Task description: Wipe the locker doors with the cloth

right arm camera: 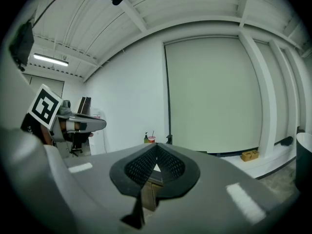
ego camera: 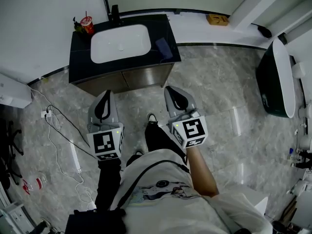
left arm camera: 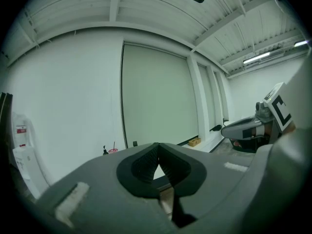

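No cloth and no locker doors show in any view. In the head view my left gripper (ego camera: 104, 95) and right gripper (ego camera: 173, 89) are held side by side at waist height, pointing at a black vanity cabinet (ego camera: 122, 78). Both are shut, with nothing between the jaws. In the left gripper view the ribbed pads (left arm camera: 146, 162) of the left gripper (left arm camera: 157, 146) meet at the tips, with a white wall ahead. In the right gripper view the right gripper (right arm camera: 157, 146) has its pads (right arm camera: 168, 164) closed the same way. Each gripper view shows the other gripper at its side.
The vanity holds a white sink (ego camera: 119, 43), a black faucet (ego camera: 115, 12), a red cup (ego camera: 87, 24) and a dark flat object (ego camera: 164, 48). A black bathtub (ego camera: 275, 79) stands at right. Cables and a power strip (ego camera: 47, 113) lie on the marble floor at left. A small box (ego camera: 217, 19) sits by the far wall.
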### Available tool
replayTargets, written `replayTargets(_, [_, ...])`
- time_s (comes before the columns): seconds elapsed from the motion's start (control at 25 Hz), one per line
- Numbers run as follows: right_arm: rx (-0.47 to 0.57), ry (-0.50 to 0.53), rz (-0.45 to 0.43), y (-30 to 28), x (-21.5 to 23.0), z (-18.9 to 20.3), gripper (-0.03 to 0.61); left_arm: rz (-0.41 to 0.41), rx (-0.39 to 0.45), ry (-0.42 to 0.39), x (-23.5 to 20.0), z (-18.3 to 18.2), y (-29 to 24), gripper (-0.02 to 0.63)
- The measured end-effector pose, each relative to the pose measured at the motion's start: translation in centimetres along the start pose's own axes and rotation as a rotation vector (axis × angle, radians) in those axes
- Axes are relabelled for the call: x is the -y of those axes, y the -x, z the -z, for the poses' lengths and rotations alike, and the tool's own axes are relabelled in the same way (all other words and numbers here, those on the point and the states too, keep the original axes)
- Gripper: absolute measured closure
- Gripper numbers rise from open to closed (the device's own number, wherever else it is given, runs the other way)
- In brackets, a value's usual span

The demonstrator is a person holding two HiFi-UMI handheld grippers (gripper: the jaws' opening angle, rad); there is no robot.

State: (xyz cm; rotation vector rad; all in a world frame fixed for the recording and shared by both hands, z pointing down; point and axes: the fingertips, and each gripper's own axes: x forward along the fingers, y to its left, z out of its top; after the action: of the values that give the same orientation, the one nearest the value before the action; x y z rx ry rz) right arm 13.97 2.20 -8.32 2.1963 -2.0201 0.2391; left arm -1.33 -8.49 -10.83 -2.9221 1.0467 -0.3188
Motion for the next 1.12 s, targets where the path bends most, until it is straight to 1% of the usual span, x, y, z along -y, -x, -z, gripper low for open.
replayTargets(0.12, [0.006,0.008,-0.047,-4.2,2.3,-0.7,0.575,-0.019,0.018,-0.009,-0.3,-1.4,-4.6,0.612])
replayTargets(0.24, [0.007,0.019,-0.094,-7.2,4.3,-2.1,0.574,-0.045,0.035,0.000,-0.5,-3.1,-8.0,0.611])
replayTargets(0.32, [0.004,0.028,-0.107,-9.2,5.9,-2.3,0.574,-0.052,0.037,-0.005,-0.6,-3.8,-10.2,0.611])
replayTargets(0.44, [-0.027,0.012,-0.111,-11.6,8.0,-1.4,0.574,-0.052,0.020,-0.006,-0.6,-3.5,-12.6,0.611])
replayTargets(0.52, [-0.059,-0.003,-0.113,-12.8,9.0,-0.3,0.563,-0.051,0.002,0.002,-0.6,-2.9,-13.7,0.612])
replayTargets(0.56, [-0.076,-0.008,-0.112,-13.6,9.5,0.4,0.540,-0.051,-0.004,0.004,-0.7,-2.8,-14.2,0.612])
replayTargets(0.6, [-0.097,-0.011,-0.110,-14.4,10.0,1.2,0.532,-0.052,-0.008,0.003,-0.8,-2.7,-14.8,0.612])
replayTargets(0.8, [-0.240,-0.017,-0.105,-18.8,12.9,6.8,0.489,-0.042,-0.050,-0.003,-0.8,-0.7,-17.6,0.612])
replayTargets(0.92, [-0.320,-0.022,-0.099,-21.4,14.9,10.1,0.457,-0.030,-0.100,0.005,-0.5,1.5,-19.3,0.611])
replayTargets(1.12, [-0.425,-0.041,-0.092,-23.9,17.3,14.3,0.456,0.003,-0.220,0.035,0.8,6.7,-21.9,0.612])
